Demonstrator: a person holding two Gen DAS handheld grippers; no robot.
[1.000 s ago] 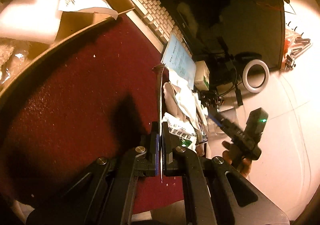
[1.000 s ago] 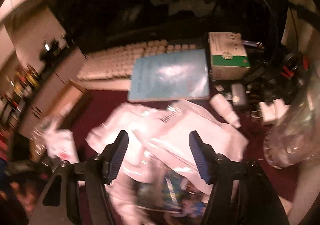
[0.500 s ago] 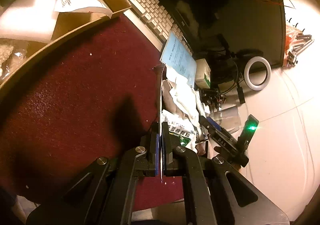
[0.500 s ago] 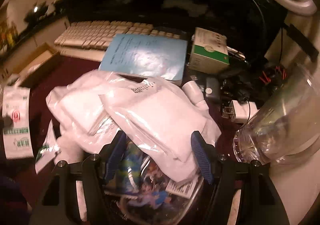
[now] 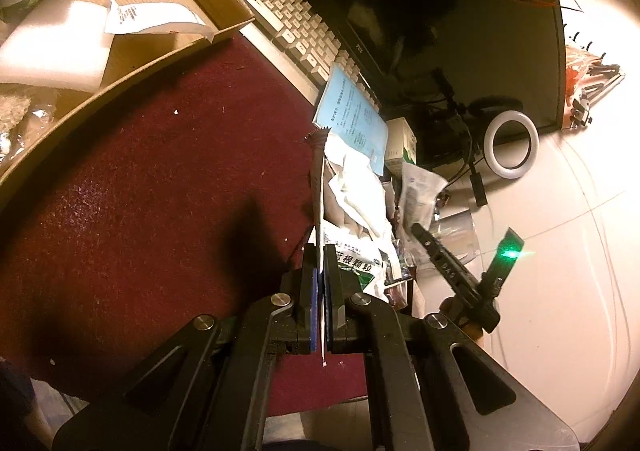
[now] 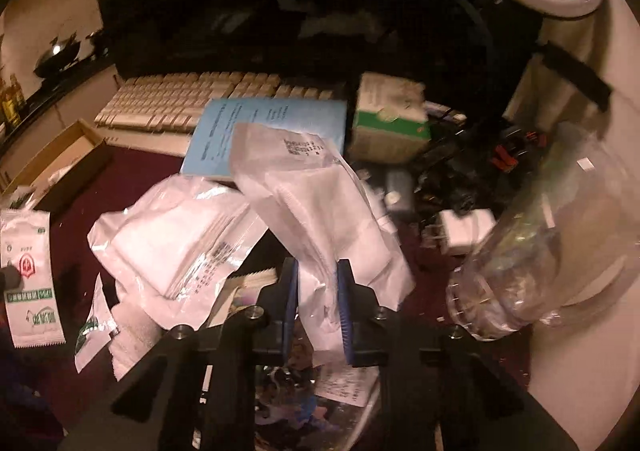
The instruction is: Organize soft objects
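My left gripper [image 5: 319, 255] is shut on a thin white-and-green sachet [image 5: 318, 187], held edge-on above the dark red mat [image 5: 152, 187]. The same sachet [image 6: 30, 275] shows flat at the left of the right wrist view. My right gripper [image 6: 317, 283] is shut on a white plastic packet [image 6: 316, 203] and lifts it off a pile of soft white packets [image 6: 172, 243]. The pile [image 5: 356, 191] lies right of my left gripper. The right gripper [image 5: 448, 263] shows there too, with the lifted packet [image 5: 420, 187].
An open cardboard box [image 5: 100, 31] with foam and paper stands at the far left. A keyboard [image 6: 188, 103], blue leaflet [image 6: 256, 123], green-white carton [image 6: 388, 119], monitor [image 5: 460, 11] and ring light [image 5: 510, 145] line the back. A clear plastic bottle [image 6: 552, 243] lies at the right.
My right gripper has closed on a white packet and raised it from the pile. My left gripper still holds the sachet and has shifted slightly.
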